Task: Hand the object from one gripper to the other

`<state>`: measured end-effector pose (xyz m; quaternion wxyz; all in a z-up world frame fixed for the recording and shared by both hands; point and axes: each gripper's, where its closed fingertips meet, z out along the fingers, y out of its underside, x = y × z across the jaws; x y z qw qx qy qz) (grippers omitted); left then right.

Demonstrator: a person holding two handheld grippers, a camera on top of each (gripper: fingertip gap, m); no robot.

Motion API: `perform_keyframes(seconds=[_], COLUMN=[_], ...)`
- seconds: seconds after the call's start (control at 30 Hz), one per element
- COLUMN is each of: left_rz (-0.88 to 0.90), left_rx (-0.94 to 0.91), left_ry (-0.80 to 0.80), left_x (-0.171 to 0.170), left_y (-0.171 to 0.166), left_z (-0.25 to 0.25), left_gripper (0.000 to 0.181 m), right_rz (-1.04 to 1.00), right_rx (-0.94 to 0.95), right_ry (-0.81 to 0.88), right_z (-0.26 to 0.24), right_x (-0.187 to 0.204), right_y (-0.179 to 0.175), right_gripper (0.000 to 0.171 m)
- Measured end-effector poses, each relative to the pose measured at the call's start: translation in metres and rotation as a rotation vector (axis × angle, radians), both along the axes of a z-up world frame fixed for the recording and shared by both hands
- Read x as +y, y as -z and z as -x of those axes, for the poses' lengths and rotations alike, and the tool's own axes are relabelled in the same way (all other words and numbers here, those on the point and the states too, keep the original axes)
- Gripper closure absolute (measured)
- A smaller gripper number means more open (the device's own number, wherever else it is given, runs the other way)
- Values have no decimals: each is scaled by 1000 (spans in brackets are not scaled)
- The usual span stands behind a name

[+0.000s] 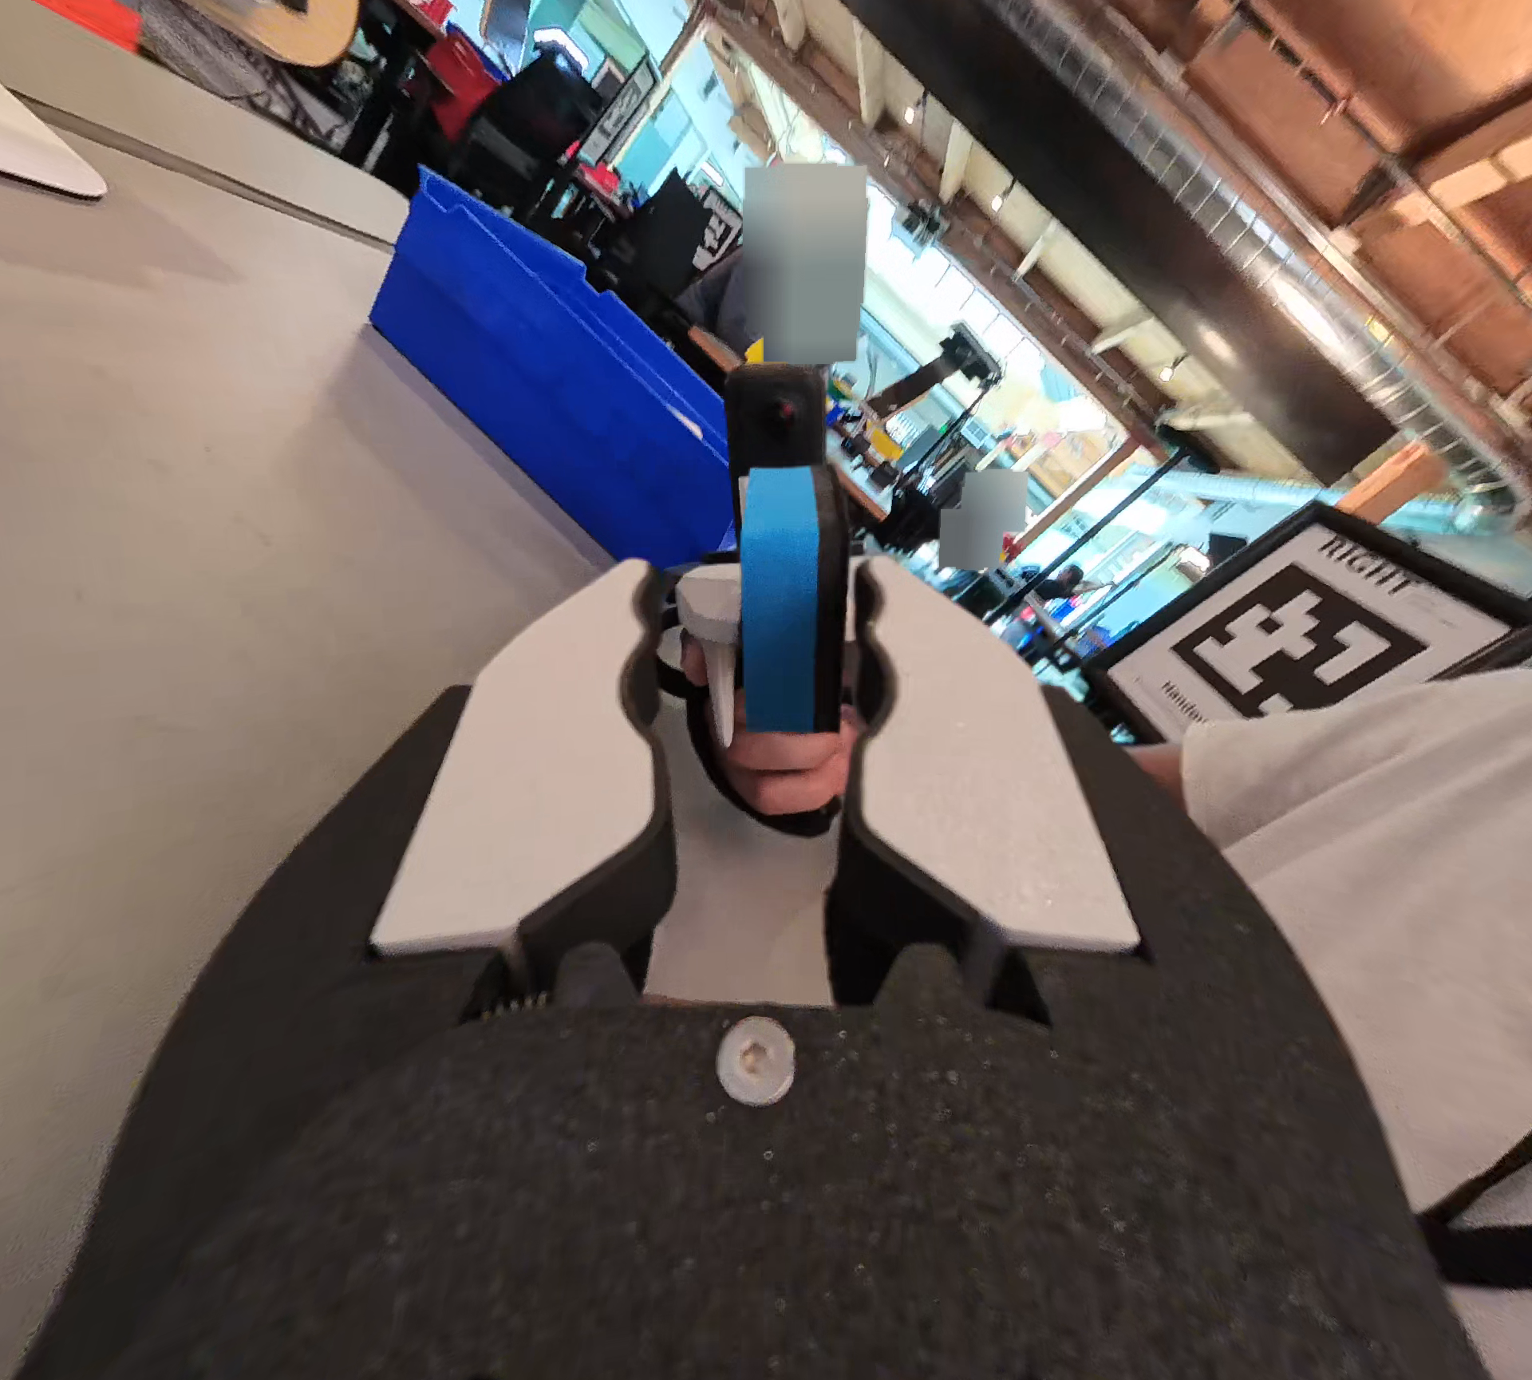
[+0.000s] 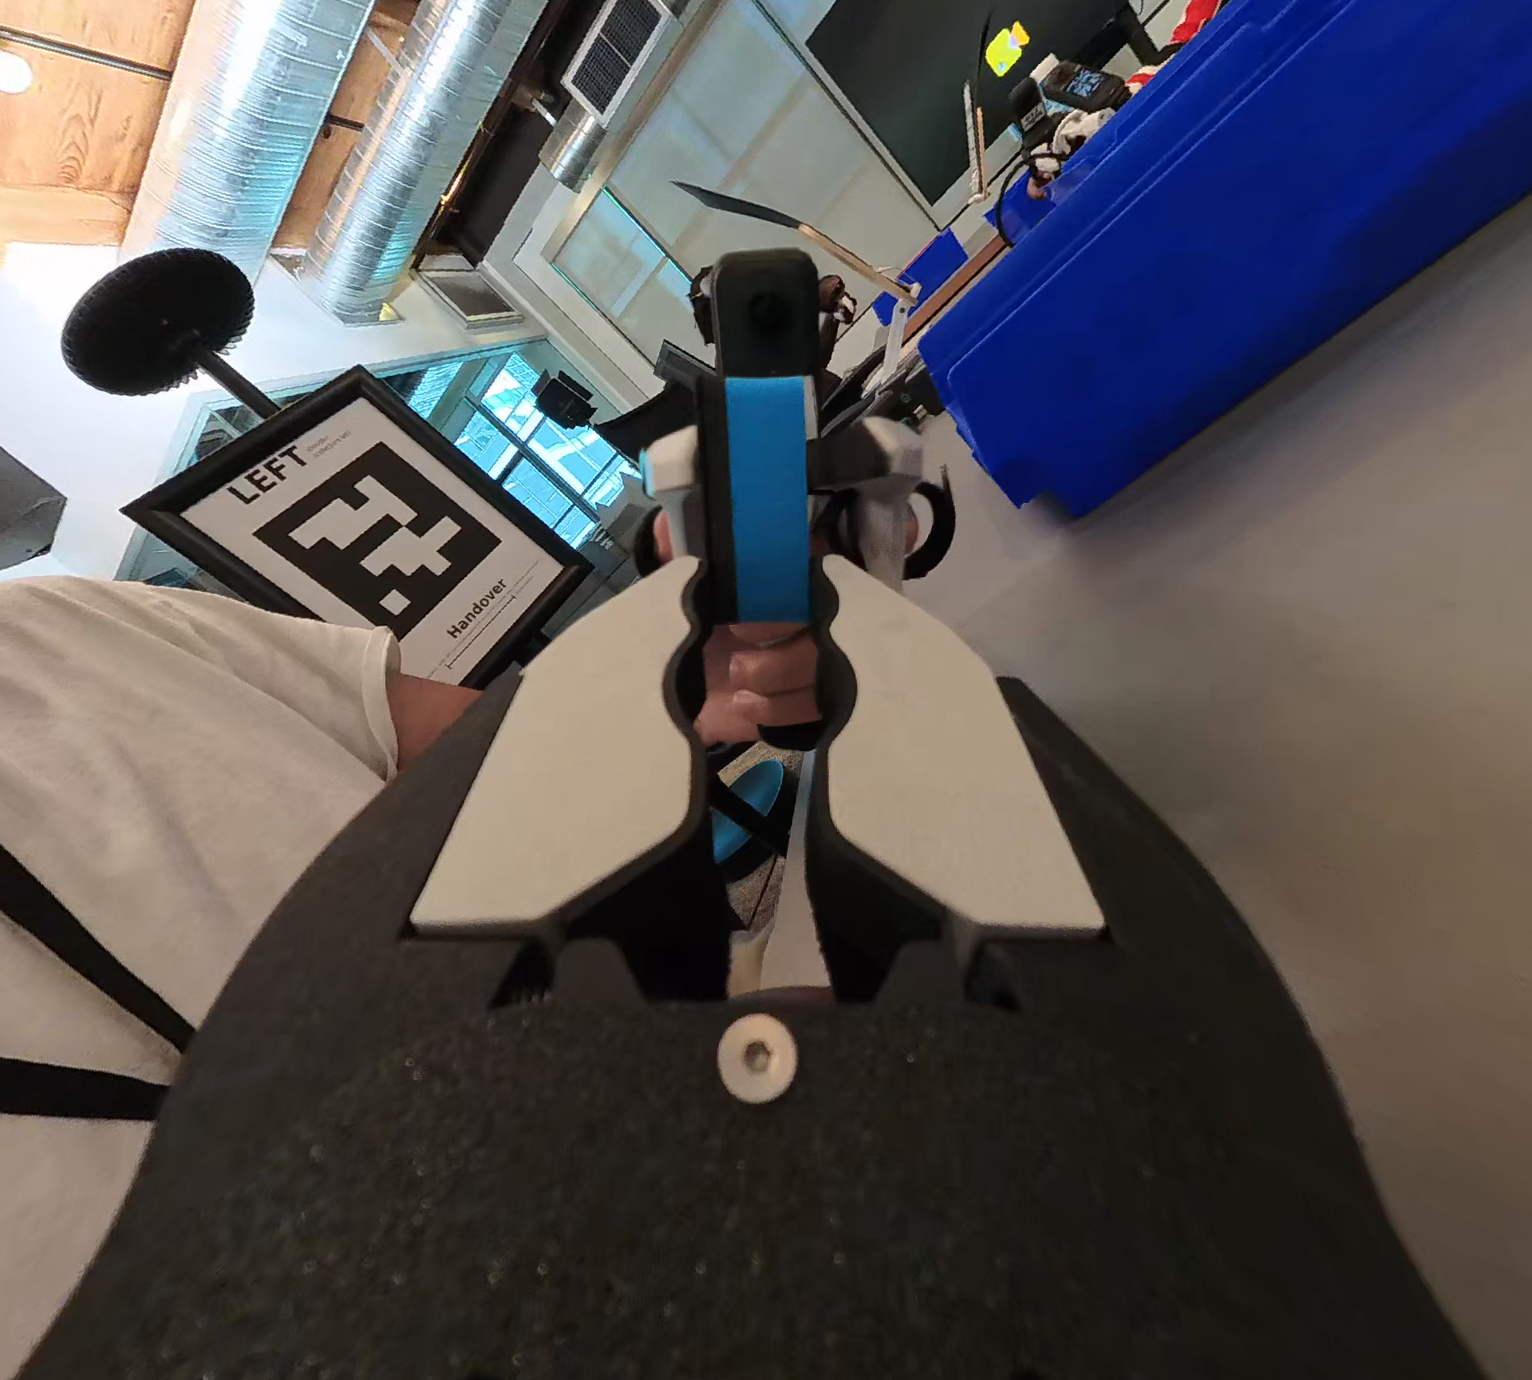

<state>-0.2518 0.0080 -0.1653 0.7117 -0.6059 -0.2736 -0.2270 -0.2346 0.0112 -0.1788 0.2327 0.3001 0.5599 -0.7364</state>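
Observation:
My left gripper (image 1: 754, 594) is open, with a wide gap between its white fingers (image 1: 539, 760) and nothing in it. My right gripper (image 2: 758, 585) is open with a narrower gap, also empty. The two face each other head-on, a short way apart. In the left wrist view the right gripper shows as a black body with a blue strip (image 1: 779, 594), and a hand (image 1: 779, 768) holds it. In the right wrist view the left gripper's blue strip (image 2: 763, 494) sits between its spread white fingers (image 2: 671, 469). I see no object to hand over in either view.
A grey table (image 1: 207, 511) (image 2: 1243, 677) lies beside the grippers, with blue bins (image 1: 539, 378) (image 2: 1202, 262) at its far edge. A framed black-and-white marker sign (image 1: 1293, 644) (image 2: 365, 536) stands behind. The person's white shirt (image 1: 1368, 843) (image 2: 166, 760) is close by. The grippers are tip to tip, or close to it.

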Motion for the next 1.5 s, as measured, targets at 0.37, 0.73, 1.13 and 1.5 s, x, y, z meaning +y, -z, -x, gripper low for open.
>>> perform_keyframes(seconds=[0.37,0.73,1.13,1.5], left_rz=[49,-307,-371,-175], left_rx=[-23,-47,-19,33], left_ry=[-77,-86,-138,-115], left_x=[-13,-24,4,-10], left_y=[8,-31,-35,-22], left_z=[16,14,-3,13], left_gripper=[159,159,160,140], right_rz=[-284,12,341,140], right_rx=[144,112,-24,-27], right_ry=[220,406,536,323], right_z=[23,2,7,14], right_x=[8,-25,-12,-1], right_y=[30,-10,-30,-13], right_gripper=[126,111,145,150])
